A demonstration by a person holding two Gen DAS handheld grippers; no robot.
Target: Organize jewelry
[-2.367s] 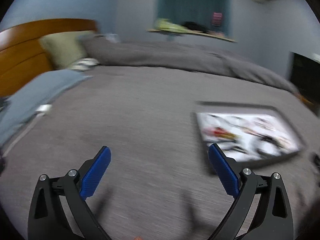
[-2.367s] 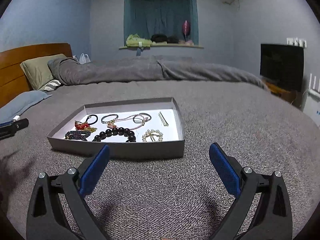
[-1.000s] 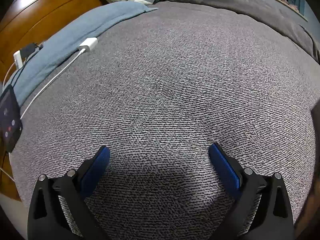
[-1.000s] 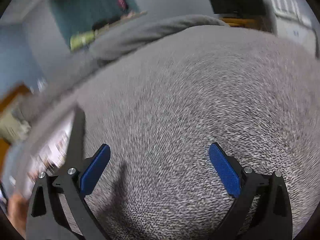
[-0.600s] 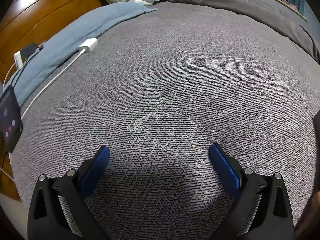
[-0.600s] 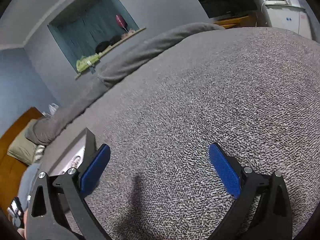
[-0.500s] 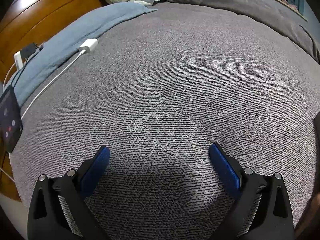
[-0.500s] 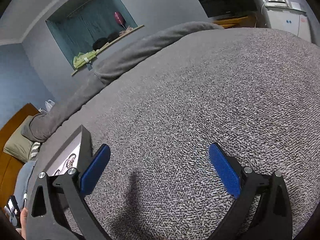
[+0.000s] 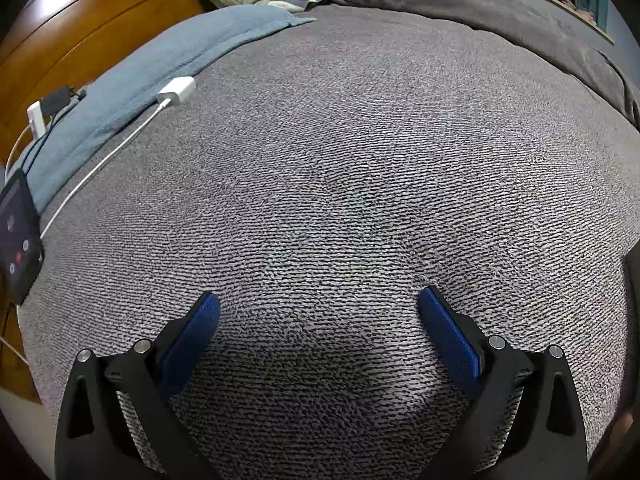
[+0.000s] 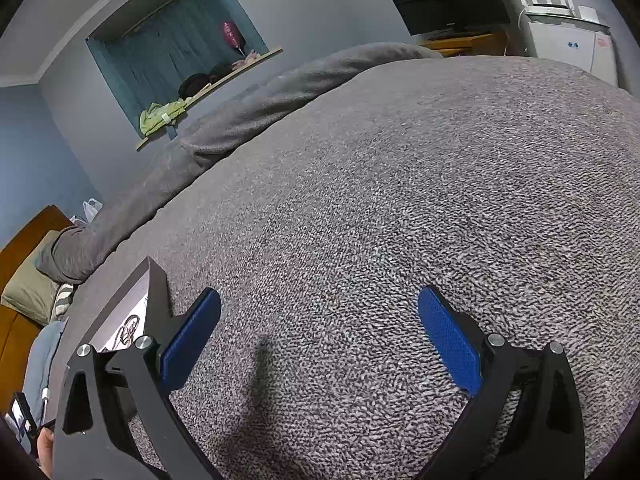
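Left gripper (image 9: 318,312) & right gripper (image 10: 319,312): fingers spread wide, nothing held, over nubby grey blanket (image 10: 400,200). Shallow grey box (image 10: 154,292), white-lined w/ jewelry, lay left of right gripper, long axis running away from camera.

Dim, cool indoor light; both fisheye views are sharp, bulging strongly with black vignetted corners. Soft shadows darken the bedspread (image 9: 340,200) toward 6 o'clock.
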